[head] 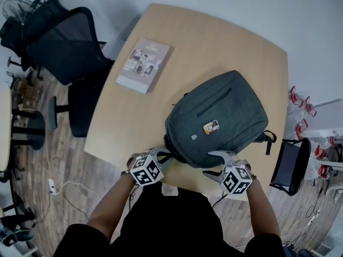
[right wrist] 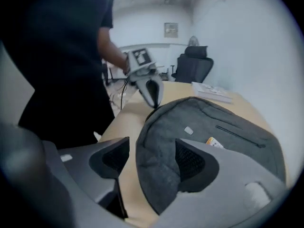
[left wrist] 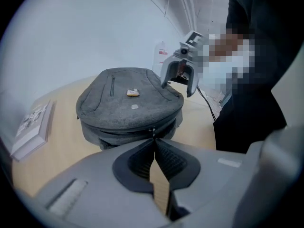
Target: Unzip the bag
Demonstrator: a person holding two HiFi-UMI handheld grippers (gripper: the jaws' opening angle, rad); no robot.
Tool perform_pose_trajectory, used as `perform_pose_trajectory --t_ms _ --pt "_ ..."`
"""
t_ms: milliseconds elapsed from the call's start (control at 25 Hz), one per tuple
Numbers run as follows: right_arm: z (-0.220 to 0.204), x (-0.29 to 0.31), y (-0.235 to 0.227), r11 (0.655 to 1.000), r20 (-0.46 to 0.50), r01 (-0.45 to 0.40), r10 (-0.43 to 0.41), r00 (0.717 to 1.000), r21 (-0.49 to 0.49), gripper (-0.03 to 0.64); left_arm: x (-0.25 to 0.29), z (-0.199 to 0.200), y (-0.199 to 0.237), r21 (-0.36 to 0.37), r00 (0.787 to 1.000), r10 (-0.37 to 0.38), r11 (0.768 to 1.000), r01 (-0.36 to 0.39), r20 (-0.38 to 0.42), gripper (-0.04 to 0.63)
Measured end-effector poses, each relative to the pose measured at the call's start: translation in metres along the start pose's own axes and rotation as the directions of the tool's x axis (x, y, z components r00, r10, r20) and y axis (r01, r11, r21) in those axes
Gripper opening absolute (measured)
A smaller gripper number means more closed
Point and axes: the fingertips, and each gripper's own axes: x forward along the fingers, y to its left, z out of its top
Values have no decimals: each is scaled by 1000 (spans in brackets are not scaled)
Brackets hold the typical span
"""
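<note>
Toward 5 o'clock on the table (head: 214, 42): bag (head: 220, 116) lying flat, zip (left wrist: 115, 130) seemingly closed all round. Left claw (left wrist: 153, 139) pinched together on the pull (left wrist: 152, 130) at the bag's 8 o'clock rim. Right claw (right wrist: 152, 146) gaping wide, straddling the 6 o'clock rim without pressing. Step in hand, by the look of it: setting up the first pull. Next, probably: brace the bag with the right, then draw the pull along the zip.

Right gripper (right wrist: 152, 151) jaws wide apart, grey backpack (right wrist: 223, 127) edge between.
</note>
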Motion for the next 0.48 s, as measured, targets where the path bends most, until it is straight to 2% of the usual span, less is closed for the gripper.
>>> perform_pose_trajectory --t_ms 120,200,320,400,480 --pt "-30 9 16 984 -110 31 -51 993 -174 304 0 -1 0 -9 1000 17 1000 -17 -9 26" --pt "-37 15 14 972 -112 69 -96 989 -223 297 0 -1 0 -14 999 30 999 -31 -15 26" --pt "-35 26 9 946 -69 137 -164 984 -292 210 0 -2 0 -26 998 59 998 -60 -21 26" --pt "-37 30 10 938 -45 169 -191 981 -302 183 0 -2 -1 -47 997 78 996 -78 -19 26" --pt "-37 31 8 943 -19 208 -221 975 -260 161 1 -1 -1 -65 996 89 994 -90 -17 26"
